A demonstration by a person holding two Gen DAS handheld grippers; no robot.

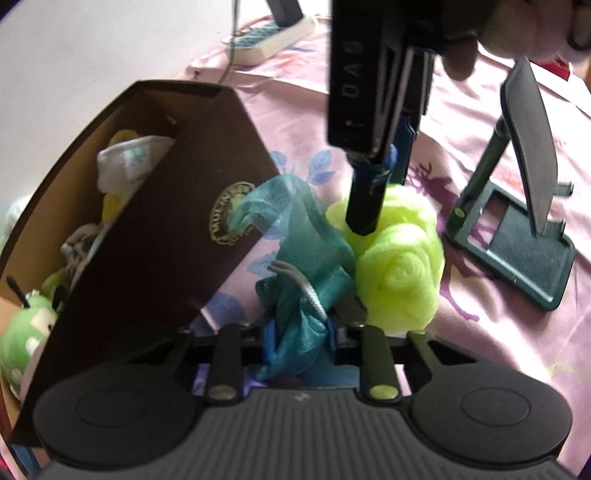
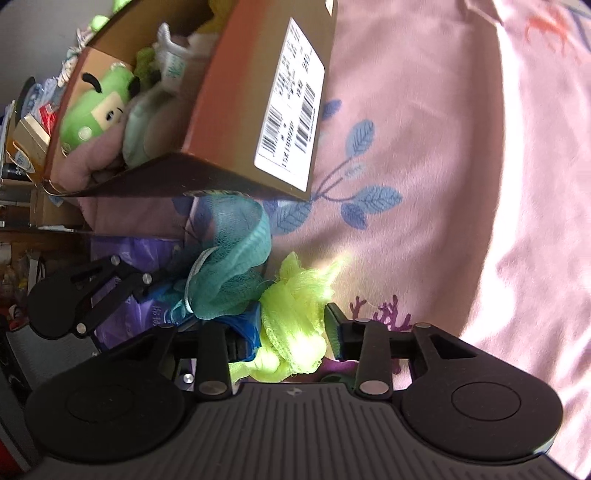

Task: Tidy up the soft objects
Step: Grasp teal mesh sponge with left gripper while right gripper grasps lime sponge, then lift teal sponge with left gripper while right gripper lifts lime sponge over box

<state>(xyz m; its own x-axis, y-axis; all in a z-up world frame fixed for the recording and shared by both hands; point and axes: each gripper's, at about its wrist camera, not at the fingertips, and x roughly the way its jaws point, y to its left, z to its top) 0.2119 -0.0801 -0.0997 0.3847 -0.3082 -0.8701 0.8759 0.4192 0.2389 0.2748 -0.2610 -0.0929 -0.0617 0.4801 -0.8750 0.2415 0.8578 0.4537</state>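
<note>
A teal mesh pouf (image 1: 295,236) lies on the pink cloth against a brown cardboard box (image 1: 166,221). My left gripper (image 1: 299,332) is shut on its near end. A yellow-green mesh pouf (image 1: 399,266) touches it on the right; whether the two are joined I cannot tell. The right gripper (image 1: 364,221) comes down into the yellow-green pouf from above. In the right wrist view my right gripper (image 2: 291,332) is shut on the yellow-green pouf (image 2: 295,310), with the teal pouf (image 2: 232,258) and the left gripper (image 2: 162,291) to its left. The box (image 2: 236,122) holds a green plush toy (image 2: 96,110) and other soft things.
A dark folding phone stand (image 1: 517,240) stands on the pink flowered bedspread (image 2: 424,184) right of the poufs. A white power strip (image 1: 269,35) lies at the far edge. A hand (image 1: 480,40) holds the right gripper. Cluttered shelves (image 2: 22,147) are beyond the box.
</note>
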